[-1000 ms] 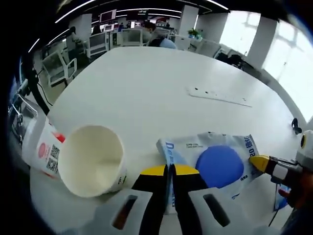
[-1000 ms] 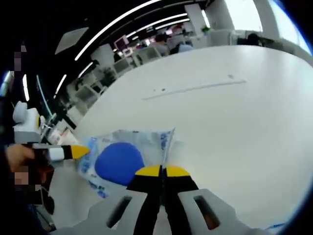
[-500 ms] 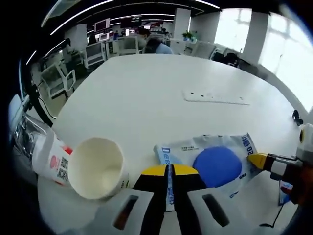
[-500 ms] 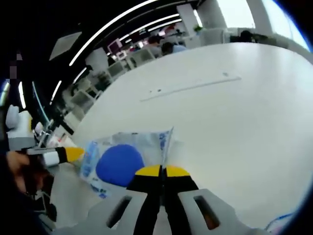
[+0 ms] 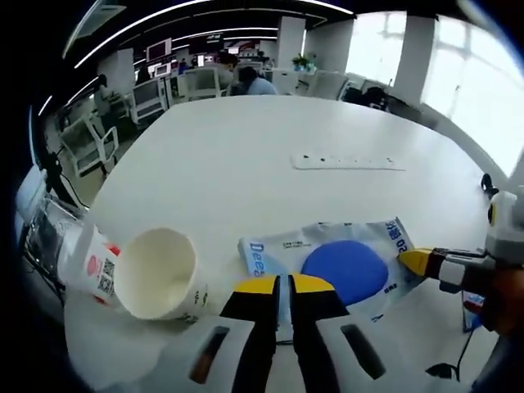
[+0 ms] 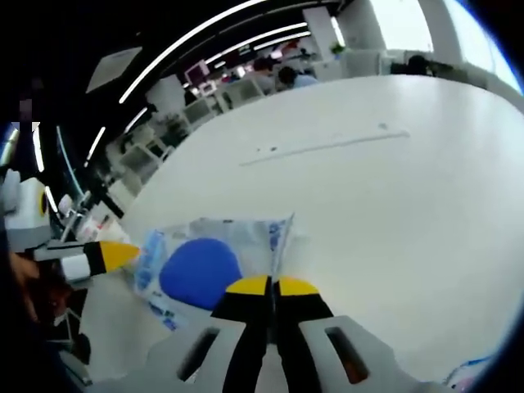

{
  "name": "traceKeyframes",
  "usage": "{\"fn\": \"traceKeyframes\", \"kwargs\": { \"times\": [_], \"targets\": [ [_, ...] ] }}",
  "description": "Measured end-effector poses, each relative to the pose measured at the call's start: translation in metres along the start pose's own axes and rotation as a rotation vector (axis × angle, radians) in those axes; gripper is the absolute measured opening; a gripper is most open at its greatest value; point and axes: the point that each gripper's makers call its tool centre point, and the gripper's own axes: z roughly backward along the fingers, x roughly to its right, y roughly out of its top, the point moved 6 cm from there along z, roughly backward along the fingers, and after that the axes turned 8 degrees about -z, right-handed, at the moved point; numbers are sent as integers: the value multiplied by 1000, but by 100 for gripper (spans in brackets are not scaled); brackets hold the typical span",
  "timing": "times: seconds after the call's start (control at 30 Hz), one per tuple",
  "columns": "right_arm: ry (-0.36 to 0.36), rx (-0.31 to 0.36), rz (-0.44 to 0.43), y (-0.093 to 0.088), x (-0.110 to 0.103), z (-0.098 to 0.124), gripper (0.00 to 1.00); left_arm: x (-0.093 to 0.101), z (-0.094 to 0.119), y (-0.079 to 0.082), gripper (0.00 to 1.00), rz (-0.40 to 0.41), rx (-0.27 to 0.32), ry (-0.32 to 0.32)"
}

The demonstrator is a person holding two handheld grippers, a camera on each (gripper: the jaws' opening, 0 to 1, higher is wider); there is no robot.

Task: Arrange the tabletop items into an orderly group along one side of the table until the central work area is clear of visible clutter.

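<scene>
Item 1: left gripper [image 5: 282, 285]. Rises from the bottom of the left gripper view, roughly level over the surface [image 5: 246, 155]. Yellow-tipped jaws closed on the near edge of the plastic packet [image 5: 327, 262]. It also enters the right gripper view from the left [image 6: 115, 255], pointing at the packet's far end, with the person's hand [image 6: 20, 274] behind it.

Item 2: right gripper [image 6: 264, 286]. Rises from the bottom of the right gripper view. Jaws pressed together on the packet's [image 6: 217, 254] raised edge. In the left gripper view it reaches in from the right [image 5: 417, 260], its tip touching the packet's right end.

Item 3: plastic packet. Clear and pale blue, printed lettering, with a round dark blue disc [image 5: 344, 270] inside. Lies flat on the surface near the front edge, held at 2 opposite ends.

Item 4: paper cup [image 5: 160, 274]. White, tipped on its side, mouth toward the left gripper camera, just left of the packet and apart from it.

Item 5: white carton [image 5: 90, 262]. Red markings and a square code; lies touching the cup's left side at the surface edge.

Item 6: surface. White, rounded, with a flat socket strip [image 5: 348, 161] set in its middle.

Item 7: background. Office chairs and desks beyond the surface; windows at right.
</scene>
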Motion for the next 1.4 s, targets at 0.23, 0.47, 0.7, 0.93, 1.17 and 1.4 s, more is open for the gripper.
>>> {"fn": "traceKeyframes", "kwargs": {
  "times": [0.23, 0.47, 0.7, 0.93, 1.17, 1.4],
  "targets": [
    [14, 22, 79, 2, -1, 3, 1, -1, 4, -3, 3, -23, 9, -6],
    [5, 64, 97, 10, 4, 10, 14, 3, 11, -12, 3, -19, 17, -18],
    [14, 46, 92, 6, 4, 16, 18, 8, 19, -29, 3, 10, 3, -26],
    [-4, 61, 88, 7, 13, 27, 21, 3, 33, -40, 3, 33, 11, -17],
    [-12, 42, 104, -1, 22, 39, 26, -2, 43, -56, 4, 42, 20, 9],
    [-17, 32, 157, -16, 26, 50, 38, 1, 46, -67, 7, 68, 22, -9]
  ]
}}
